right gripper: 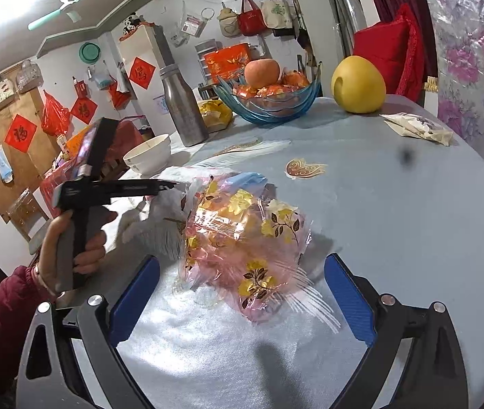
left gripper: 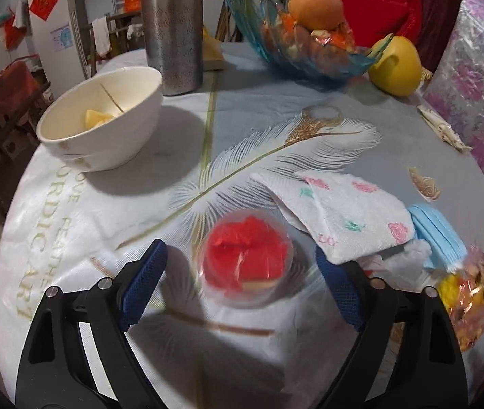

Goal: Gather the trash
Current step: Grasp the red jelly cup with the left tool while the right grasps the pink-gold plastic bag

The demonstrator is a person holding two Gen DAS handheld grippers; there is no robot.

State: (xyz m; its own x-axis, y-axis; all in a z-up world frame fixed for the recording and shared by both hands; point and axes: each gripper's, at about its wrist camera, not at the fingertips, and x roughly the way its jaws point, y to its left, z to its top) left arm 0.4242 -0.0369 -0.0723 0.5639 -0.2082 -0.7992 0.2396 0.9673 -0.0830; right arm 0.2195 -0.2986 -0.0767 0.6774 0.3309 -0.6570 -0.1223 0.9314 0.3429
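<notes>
The left gripper [left gripper: 242, 293] hangs over a little clear cup [left gripper: 245, 260] with crumpled red paper inside; its jaws are wide open, one on each side of the cup, not touching it; the cup sits on the surface [left gripper: 259, 109] near a folded paper napkin [left gripper: 340, 214] and a blue face mask [left gripper: 436, 231]; the right gripper [right gripper: 242, 293] has its jaws wide open too, with a shiny pink wrapper with gold flowers [right gripper: 245, 238] lying on the surface between them and a bit ahead; nothing is picked up yet, so this looks like the reach-and-grab step for both; next, I think the left jaws need to come down and close gently on the cup so it does not tip or squash; the right jaws need to go forward and lower to pinch the crinkly wrapper, which may slip; the white bowl [left gripper: 102, 119], fruit bowl [left gripper: 296, 51] and metal bottle [left gripper: 173, 27] stand well apart
</notes>
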